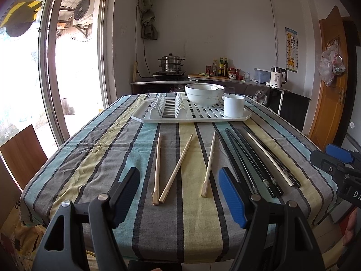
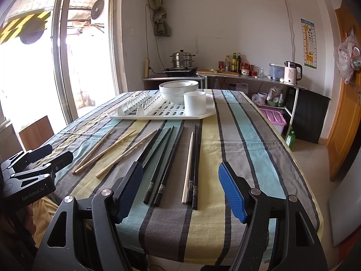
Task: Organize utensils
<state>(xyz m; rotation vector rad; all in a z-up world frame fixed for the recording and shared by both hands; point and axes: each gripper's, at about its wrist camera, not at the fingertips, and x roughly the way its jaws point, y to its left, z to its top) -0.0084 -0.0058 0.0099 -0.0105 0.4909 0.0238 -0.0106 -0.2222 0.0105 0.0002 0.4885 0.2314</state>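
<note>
Evidently nothing is picked up yet: both the left gripper (image 1: 179, 195) and right gripper (image 2: 180, 192) hang wide and empty over the striped tablecloth (image 2: 248, 135). Wooden chopsticks (image 1: 176, 169) lie left, black chopsticks (image 2: 162, 158) right, near the white cup (image 2: 195, 102) on the drying rack (image 2: 158, 115). Sorting by colour probably comes next; the cup's inside is hidden.

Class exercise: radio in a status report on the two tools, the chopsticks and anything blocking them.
Left tool open, empty; right tool open, empty. Wooden chopsticks and black chopsticks loose on tablecloth, untouched. White cup on drying rack. Nothing in the way.
</note>
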